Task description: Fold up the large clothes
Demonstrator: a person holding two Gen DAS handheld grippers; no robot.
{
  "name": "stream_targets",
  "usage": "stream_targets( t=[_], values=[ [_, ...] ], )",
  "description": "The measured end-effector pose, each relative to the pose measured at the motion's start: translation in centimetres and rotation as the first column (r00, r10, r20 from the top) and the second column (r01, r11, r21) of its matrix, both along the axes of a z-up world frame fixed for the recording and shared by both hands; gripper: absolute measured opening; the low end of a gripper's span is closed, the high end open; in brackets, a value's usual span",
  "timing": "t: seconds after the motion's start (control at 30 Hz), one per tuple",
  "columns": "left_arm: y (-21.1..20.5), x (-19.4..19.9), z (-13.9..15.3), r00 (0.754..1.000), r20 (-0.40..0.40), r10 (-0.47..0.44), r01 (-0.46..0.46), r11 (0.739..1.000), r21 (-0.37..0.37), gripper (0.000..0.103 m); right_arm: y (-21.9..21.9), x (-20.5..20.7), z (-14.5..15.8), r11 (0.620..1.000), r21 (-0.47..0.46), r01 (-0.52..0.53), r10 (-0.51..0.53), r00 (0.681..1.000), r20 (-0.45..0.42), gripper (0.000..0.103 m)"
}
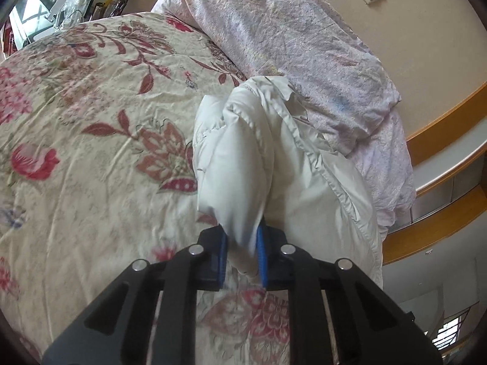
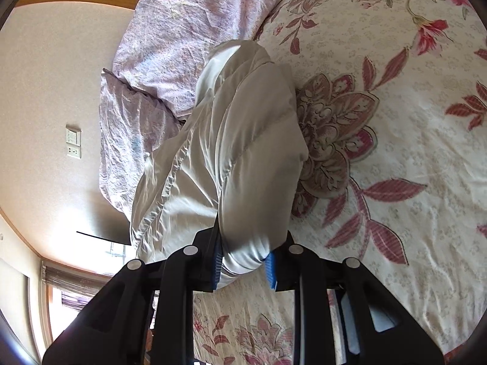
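A white padded jacket (image 1: 258, 158) lies bunched on a floral bedspread (image 1: 91, 140). In the left wrist view my left gripper (image 1: 242, 252) is shut on a fold of the jacket, the cloth pinched between its blue pads (image 1: 223, 254). In the right wrist view the same white jacket (image 2: 243, 152) stretches away from the camera, and my right gripper (image 2: 243, 263) is shut on a thick puffy edge of it, its blue pads (image 2: 271, 266) pressing either side. The far end of the jacket rests against a lilac quilt.
A crumpled lilac quilt (image 1: 298, 51) is heaped along the wall side of the bed (image 2: 158, 60). A wall switch plate (image 2: 73, 142) and wooden trim (image 1: 441, 121) sit beyond it. Cluttered shelves (image 1: 54, 9) stand past the bed's far corner.
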State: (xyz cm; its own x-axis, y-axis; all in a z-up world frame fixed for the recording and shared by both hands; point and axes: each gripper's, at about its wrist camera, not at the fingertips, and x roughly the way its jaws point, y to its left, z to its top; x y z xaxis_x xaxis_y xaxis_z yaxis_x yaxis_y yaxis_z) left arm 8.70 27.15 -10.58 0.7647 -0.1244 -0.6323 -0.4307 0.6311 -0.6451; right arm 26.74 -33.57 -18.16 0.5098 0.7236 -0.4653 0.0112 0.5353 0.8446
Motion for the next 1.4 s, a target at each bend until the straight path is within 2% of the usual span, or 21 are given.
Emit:
stream_targets(
  t=[0.17, 0.23, 0.3, 0.33, 0.37, 0.4, 0.43, 0.47, 0.57, 0.7, 0.73, 0.8, 0.87, 0.9, 0.93, 1.03, 1.13, 1.2, 1.23, 1.3, 1.4],
  values=[
    [-1.6, -4.8, 0.1, 0.999, -0.011, -0.033, 0.033, 0.999, 0.018, 0.016, -0.6, -1.8, -0.1, 1.0, -0.024, -0.017, 0.017, 1.0, -0.003, 0.024],
    [-2.0, -5.6, -0.3, 0.999, -0.029, -0.037, 0.038, 0.999, 0.023, 0.019, -0.6, -2.4, 0.3, 0.995, -0.097, -0.023, 0.023, 1.0, -0.003, 0.031],
    [-2.2, -5.8, -0.5, 0.999, -0.043, -0.032, 0.034, 0.998, 0.044, 0.026, -0.4, -2.8, 1.1, 0.982, -0.19, -0.011, 0.013, 1.0, 0.007, 0.039],
    [-2.2, -6.0, -0.6, 0.999, -0.044, -0.025, 0.027, 0.998, 0.051, 0.032, -0.1, -3.0, 1.7, 0.971, -0.239, 0.001, 0.004, 1.0, 0.019, 0.046],
    [-2.2, -6.1, -0.6, 0.999, -0.049, -0.022, 0.025, 0.998, 0.057, 0.043, 0.2, -3.3, 2.5, 0.954, -0.3, 0.027, -0.017, 0.999, 0.036, 0.047],
    [-2.2, -6.1, -0.6, 0.999, -0.051, -0.02, 0.023, 0.998, 0.058, 0.052, 0.6, -3.7, 3.3, 0.933, -0.355, 0.053, -0.031, 0.997, 0.068, 0.048],
    [-2.2, -6.1, -0.6, 0.999, -0.05, -0.017, 0.02, 0.998, 0.061, 0.066, 1.0, -4.0, 4.0, 0.914, -0.399, 0.076, -0.04, 0.994, 0.099, 0.049],
    [-2.3, -6.0, -0.6, 0.999, -0.05, -0.016, 0.019, 0.998, 0.067, 0.07, 1.6, -4.3, 5.1, 0.881, -0.459, 0.114, -0.055, 0.988, 0.141, 0.049],
    [-2.5, -5.7, -0.6, 0.999, -0.037, -0.033, 0.035, 0.998, 0.058, 0.075, 3.2, -4.7, 6.7, 0.816, -0.547, 0.189, -0.081, 0.973, 0.216, 0.049],
    [-2.8, -4.9, -0.6, 0.999, -0.036, -0.039, 0.041, 0.997, 0.059, 0.077, 7.0, -4.8, 8.2, 0.676, -0.674, 0.298, -0.082, 0.939, 0.333, 0.052],
    [-2.9, -4.6, -0.6, 0.999, -0.036, -0.039, 0.042, 0.997, 0.061, 0.077, 8.2, -5.1, 8.7, 0.604, -0.718, 0.345, -0.08, 0.923, 0.376, 0.052],
    [-3.0, -4.2, -0.5, 0.999, -0.031, -0.037, 0.039, 0.997, 0.063, 0.077, 10.0, -5.6, 9.5, 0.541, -0.736, 0.406, -0.045, 0.888, 0.457, 0.057],
    [-2.9, -3.8, -0.5, 0.999, -0.029, -0.03, 0.032, 0.997, 0.064, 0.078, 11.3, -6.1, 9.9, 0.603, -0.708, 0.369, 0.04, 0.872, 0.489, 0.057],
    [-2.8, -3.7, -0.6, 0.999, -0.029, -0.027, 0.029, 0.998, 0.062, 0.079, 12.3, -6.1, 9.7, 0.655, -0.693, 0.299, 0.106, 0.872, 0.477, 0.057],
    [-2.7, -3.5, -0.7, 0.999, -0.03, -0.024, 0.026, 0.998, 0.058, 0.079, 13.3, -5.9, 9.4, 0.684, -0.689, 0.24, 0.159, 0.873, 0.461, 0.057],
    [-2.4, -3.1, -1.1, 0.999, -0.032, -0.016, 0.017, 0.999, 0.044, 0.079, 16.1, -5.6, 8.7, 0.714, -0.689, 0.125, 0.262, 0.864, 0.429, 0.056],
    [-2.2, -3.0, -1.2, 1.0, -0.025, -0.004, 0.005, 0.999, 0.033, 0.079, 18.2, -5.1, 8.5, 0.738, -0.67, 0.085, 0.296, 0.851, 0.434, 0.056],
    [-2.1, -3.0, -1.4, 1.0, -0.02, 0.005, -0.004, 1.0, 0.026, 0.079, 19.8, -4.8, 8.3, 0.726, -0.683, 0.075, 0.321, 0.842, 0.433, 0.056],
    [-2.0, -2.9, -1.4, 1.0, -0.017, 0.009, -0.008, 1.0, 0.022, 0.079, 20.5, -4.9, 7.7, 0.704, -0.707, 0.067, 0.338, 0.844, 0.416, 0.056],
    [-1.9, -2.8, -1.6, 1.0, -0.01, 0.016, -0.015, 1.0, 0.013, 0.079, 22.1, -4.3, 5.7, 0.639, -0.769, 0.023, 0.365, 0.871, 0.329, 0.057],
    [-1.8, -2.5, -1.8, 1.0, 0.003, 0.018, -0.018, 1.0, -0.001, 0.079, 23.0, -3.8, 4.2, 0.614, -0.789, 0.005, 0.38, 0.875, 0.301, 0.058]
  ],
)
